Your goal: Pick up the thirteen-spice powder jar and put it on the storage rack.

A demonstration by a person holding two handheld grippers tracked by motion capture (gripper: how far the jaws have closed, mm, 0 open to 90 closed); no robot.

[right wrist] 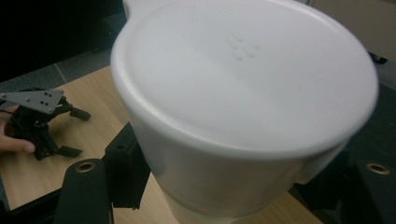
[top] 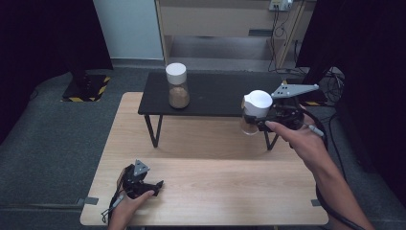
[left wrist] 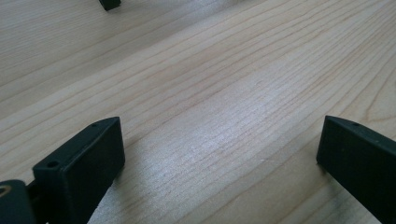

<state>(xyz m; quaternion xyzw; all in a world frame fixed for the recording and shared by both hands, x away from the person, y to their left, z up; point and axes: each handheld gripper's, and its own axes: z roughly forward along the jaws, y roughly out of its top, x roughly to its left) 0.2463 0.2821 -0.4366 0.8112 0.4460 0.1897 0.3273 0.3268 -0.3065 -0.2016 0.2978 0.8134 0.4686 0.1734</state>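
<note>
Your right tool (top: pixel 261 125) grips a white-lidded jar (top: pixel 255 111) around its lid and holds it in the air at the front right edge of the black shelf (top: pixel 215 93), at about two o'clock on the desk (top: pixel 206 187). A second jar (top: pixel 177 86) stands on the shelf at twelve. Your left tool (top: pixel 154 186) rests at seven o'clock, jaws spread wide over bare wood.

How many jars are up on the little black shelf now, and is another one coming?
One white-lidded jar of brown powder already stands on the black shelf. The right gripper holds a second white-lidded jar in the air at the shelf's right end; it still needs setting down. The left gripper rests open on the wooden table.
</note>
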